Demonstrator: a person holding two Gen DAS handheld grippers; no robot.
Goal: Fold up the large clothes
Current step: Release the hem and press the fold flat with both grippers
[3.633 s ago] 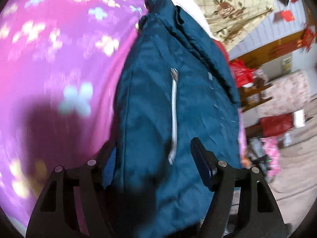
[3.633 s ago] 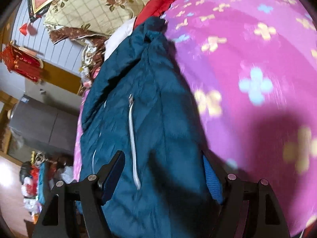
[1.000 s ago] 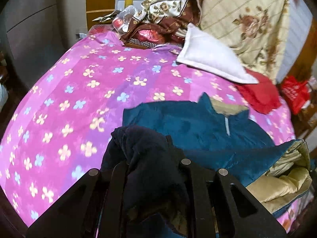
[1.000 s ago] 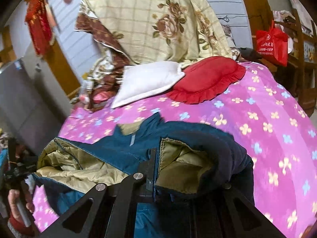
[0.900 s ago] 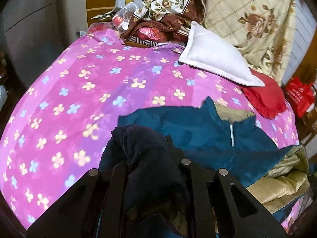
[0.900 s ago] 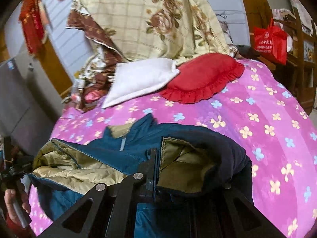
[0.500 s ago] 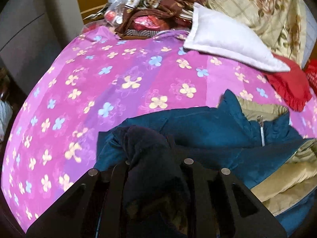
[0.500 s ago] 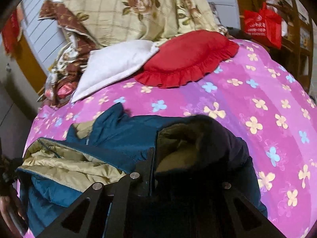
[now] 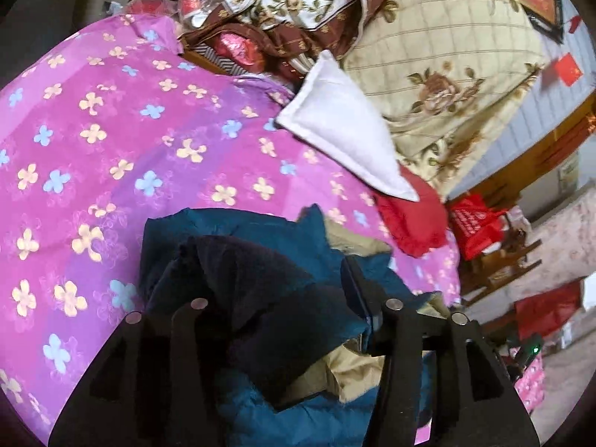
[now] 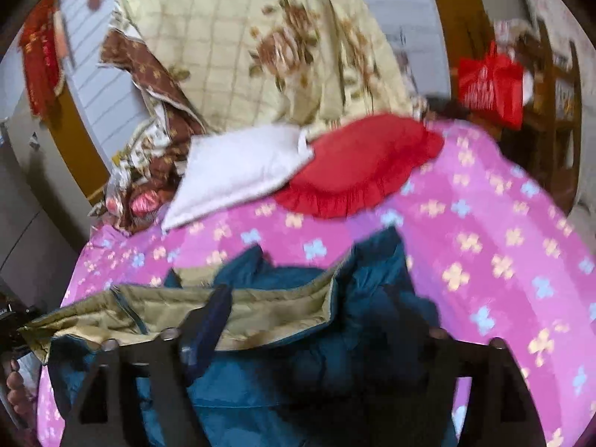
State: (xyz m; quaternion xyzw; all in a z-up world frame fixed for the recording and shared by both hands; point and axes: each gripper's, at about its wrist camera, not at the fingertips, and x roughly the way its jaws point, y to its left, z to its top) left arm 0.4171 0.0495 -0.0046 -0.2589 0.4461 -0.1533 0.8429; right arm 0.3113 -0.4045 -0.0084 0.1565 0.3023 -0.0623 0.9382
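Left wrist view: looked down over the left gripper (image 9: 275, 287) at a teal jacket (image 9: 268, 234) heaped on the pink flowered bedspread (image 9: 111, 149). Jaws caught opening, roughly half apart, with a dark navy fold of the jacket (image 9: 242, 298) lying between them and draped over the left finger (image 9: 186, 335). Right finger (image 9: 357, 298) stood clear of that fold, its pad bare on the inner side, so no pinch on the cloth. Tan lining (image 9: 350, 372) showed below and to the right of the jaws, bunched against teal shell. Collar end of the jacket pointed up the bed, just short of a red cushion (image 9: 413, 219) and a white pillow (image 9: 342, 138). Beige rose-patterned quilt (image 9: 447, 56) piled behind the pillow; red bag (image 9: 476, 223) off the bed edge at right

Right wrist view, blurred by motion: right gripper (image 10: 316, 320) over the same jacket (image 10: 335, 365), jaws opening and already spread wide. Jacket lay below and between the fingers, loose, neither pad pressing on it. Left finger (image 10: 208, 320) stood in front of the folded-back tan lining (image 10: 242, 309); right finger (image 10: 421, 316) hard to make out against dark teal cloth. Bedspread (image 10: 503, 260) bare to the right; cushion (image 10: 357, 164) and pillow (image 10: 238, 167) further up the bed, touching each other, quilt (image 10: 279, 37) behind them. Part of a hand (image 10: 15, 391) at the far left edge
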